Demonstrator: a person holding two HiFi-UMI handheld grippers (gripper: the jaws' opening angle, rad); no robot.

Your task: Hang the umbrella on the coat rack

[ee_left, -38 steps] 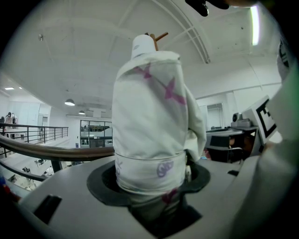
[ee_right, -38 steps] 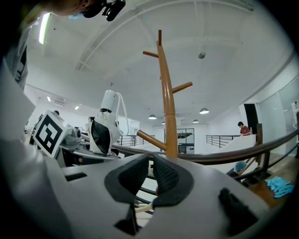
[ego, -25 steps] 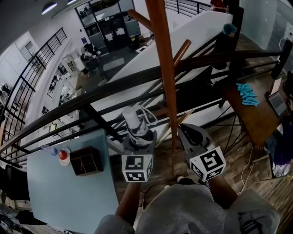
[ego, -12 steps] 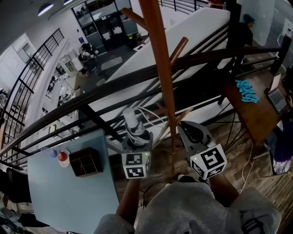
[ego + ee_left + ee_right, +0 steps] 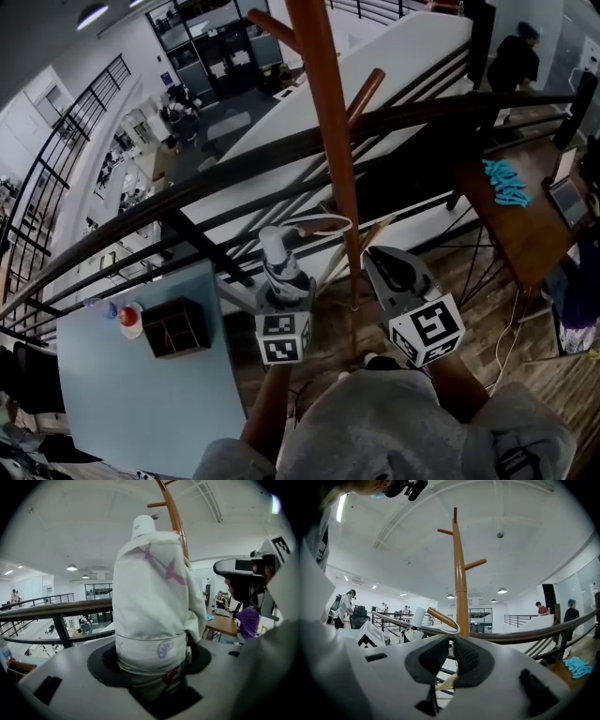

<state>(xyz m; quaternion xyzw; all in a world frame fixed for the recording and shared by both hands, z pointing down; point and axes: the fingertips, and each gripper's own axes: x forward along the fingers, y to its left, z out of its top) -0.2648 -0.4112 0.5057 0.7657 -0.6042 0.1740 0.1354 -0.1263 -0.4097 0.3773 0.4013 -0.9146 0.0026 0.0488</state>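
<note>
Umbrella clamped upright between fingers of left gripper.

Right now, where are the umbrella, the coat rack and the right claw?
umbrella (image 5: 150,597), left gripper view, folded fabric.
coat rack (image 5: 325,112), head view, pole.
right claw (image 5: 451,638), right gripper view, between its tips.

— What's at eight o'clock?
— A pale blue table. A dark railing crosses the middle, with a wooden desk at three, plank floor beneath, ceiling lamps overhead and an open atrium at twelve.
</note>
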